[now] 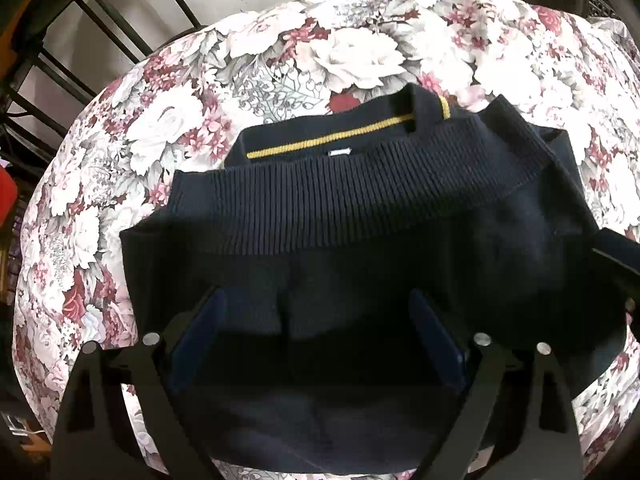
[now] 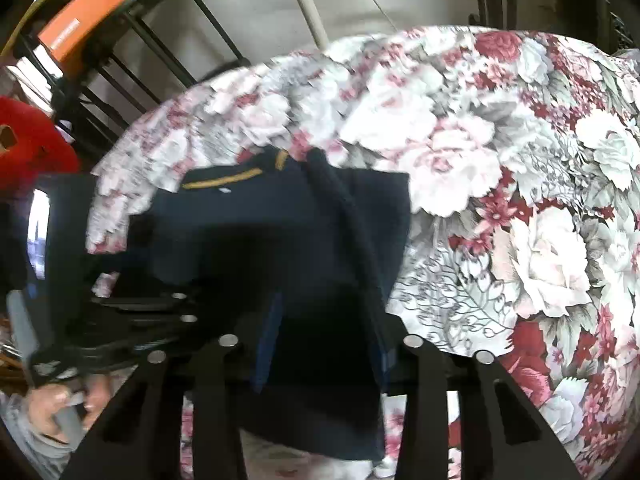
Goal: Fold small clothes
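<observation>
A navy sweater [image 1: 360, 248] lies on the floral tablecloth [image 1: 352, 52], its ribbed hem folded up toward the yellow-striped collar [image 1: 332, 140]. My left gripper [image 1: 320, 320] hovers over the near part of it, jaws wide open and gripping nothing. In the right wrist view the sweater [image 2: 248, 224] is blurred. Dark cloth fills the gap between the blue pads [image 2: 268, 344] of my right gripper [image 2: 324, 344], and a sleeve strip [image 2: 344, 208] runs down to them. The left gripper [image 2: 140, 312] and the hand holding it [image 2: 60, 400] show at the left.
The round table's floral cloth [image 2: 520, 160] stretches bare to the right of the sweater. Behind its far edge stand a black metal rack [image 1: 60, 40], an orange box [image 2: 80, 20], a red object [image 2: 32, 140] and a white pipe [image 2: 308, 8].
</observation>
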Tool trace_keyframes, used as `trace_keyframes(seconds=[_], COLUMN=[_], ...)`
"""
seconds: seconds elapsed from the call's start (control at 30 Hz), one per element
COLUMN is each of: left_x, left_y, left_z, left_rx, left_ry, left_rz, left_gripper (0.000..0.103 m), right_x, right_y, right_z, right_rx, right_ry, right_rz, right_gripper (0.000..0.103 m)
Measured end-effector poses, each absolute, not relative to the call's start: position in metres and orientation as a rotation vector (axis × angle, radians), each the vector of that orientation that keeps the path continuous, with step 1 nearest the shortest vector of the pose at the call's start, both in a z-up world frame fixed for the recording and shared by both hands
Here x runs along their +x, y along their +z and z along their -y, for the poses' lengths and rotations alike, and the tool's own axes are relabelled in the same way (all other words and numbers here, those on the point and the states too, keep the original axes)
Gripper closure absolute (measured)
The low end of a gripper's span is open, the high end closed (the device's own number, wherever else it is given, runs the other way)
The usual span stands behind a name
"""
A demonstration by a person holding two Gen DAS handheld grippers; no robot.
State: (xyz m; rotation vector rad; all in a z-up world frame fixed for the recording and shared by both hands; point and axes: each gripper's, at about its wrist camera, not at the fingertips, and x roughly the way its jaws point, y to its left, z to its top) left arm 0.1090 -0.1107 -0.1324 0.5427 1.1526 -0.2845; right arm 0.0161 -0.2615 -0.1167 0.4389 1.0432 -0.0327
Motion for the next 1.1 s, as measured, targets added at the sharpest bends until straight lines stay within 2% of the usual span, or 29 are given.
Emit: trace_keyframes(seconds=[0.13,0.27,0.8,0.93,1.1], left_x=[0.11,0.11,0.089,0.084,0.082], left_y=[-0.138,-0.136,-0.099,-0.095,-0.095], left_z=[0.11,0.11,0.128,0.132,0.136], left_rx=[0.544,0.541,0.552,0.551,0.556], left_ry=[-0.285,-0.283,-0.333,-0.338,-0.349], left_rz=[-1.171,-1.171,-1.085,-1.072,-1.067], left_gripper=[0.012,0.012,0.013,0.013,0.013], right_x=[0.021,0.02,-0.002,-0.006,-0.011], right_y=[-0.133,-0.131,-0.098,-0.095,-0.097], right_z=[0.266,0.267,0.282,0.287,0.295], right_rx=[0.438,0.465,0.53,0.543,0.56], right_ry=[-0.057,-0.056,-0.061,-0.073,-0.086], right_rz=[-1.077,-1.072,-1.002,-0.995,-0.995], right_gripper=[0.078,0.079,0.059,0.048,0.044])
